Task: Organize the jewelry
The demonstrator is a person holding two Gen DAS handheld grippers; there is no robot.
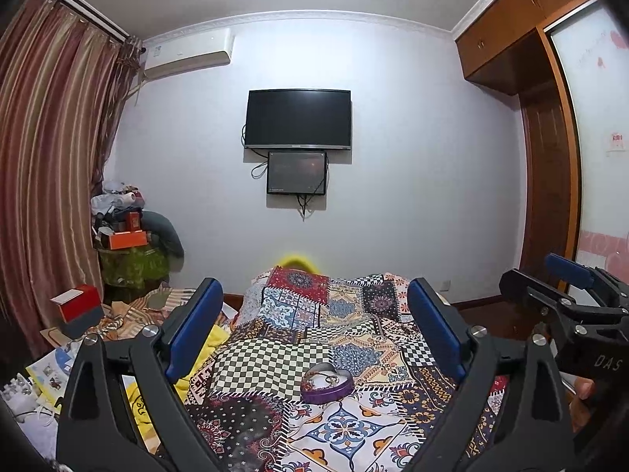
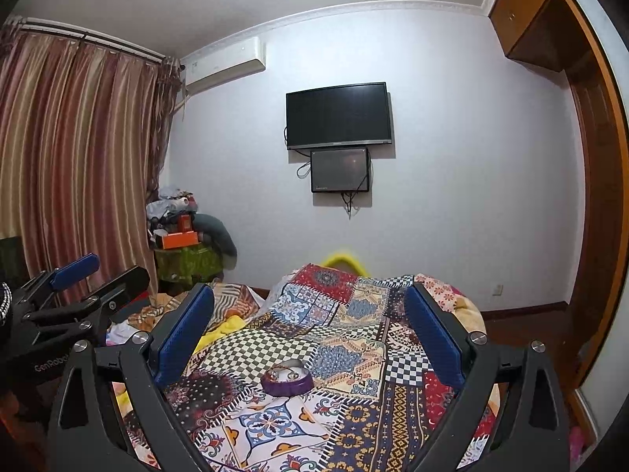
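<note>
Both black blue-padded grippers, left (image 1: 314, 326) and right (image 2: 310, 326), are gaping wide, hovering before one purple heart-shaped jewelry box (image 1: 328, 384) lying on patchwork quilt (image 1: 346, 428).

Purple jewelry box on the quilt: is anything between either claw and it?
Nothing visible. The purple jewelry box sits open on the patchwork quilt, with bare quilt between it and both open claws, left and right.
</note>
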